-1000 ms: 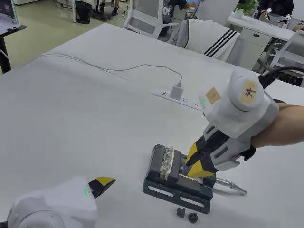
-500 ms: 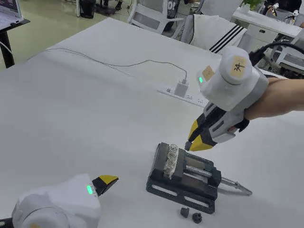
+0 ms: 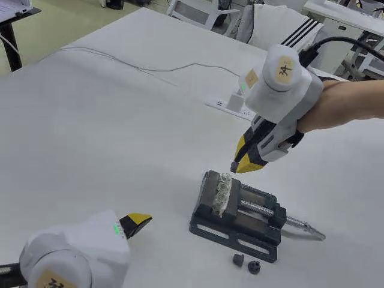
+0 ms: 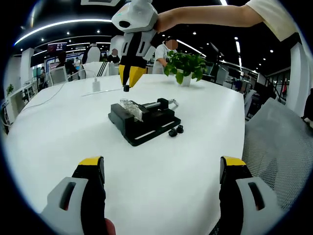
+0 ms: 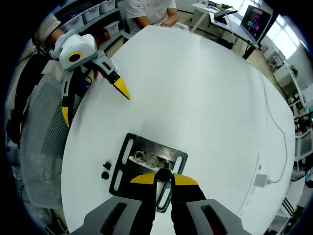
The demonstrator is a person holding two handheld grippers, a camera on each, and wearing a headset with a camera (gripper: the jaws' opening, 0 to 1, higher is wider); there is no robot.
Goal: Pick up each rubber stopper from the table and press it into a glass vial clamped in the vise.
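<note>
- Black rubber stopper [image 5: 164, 175] is pinched at the tips of the right tongs [image 3: 239, 167], which are clenched on it. It hangs above the vise [image 3: 237, 225], clear of the glass. From the head view it is only a small dark speck.
- Glass vials [image 3: 222, 191] stand clamped in the vise. Their clear walls blur together in the head view, so the count is hard to make out. The right gripper view, from above, shows about three open mouths.
- Two loose stoppers [image 3: 238, 260] lie on the white counter [image 3: 90, 132] just beside the vise's base, too small to show detail.
- Left tongs [image 4: 161, 164] are released, jaws spread wide, well apart from the vise. In the head view one yellow tip shows past the housing.
- Power strip [image 3: 223, 105] lies beyond the vise, partly hidden behind the right tongs.
</note>
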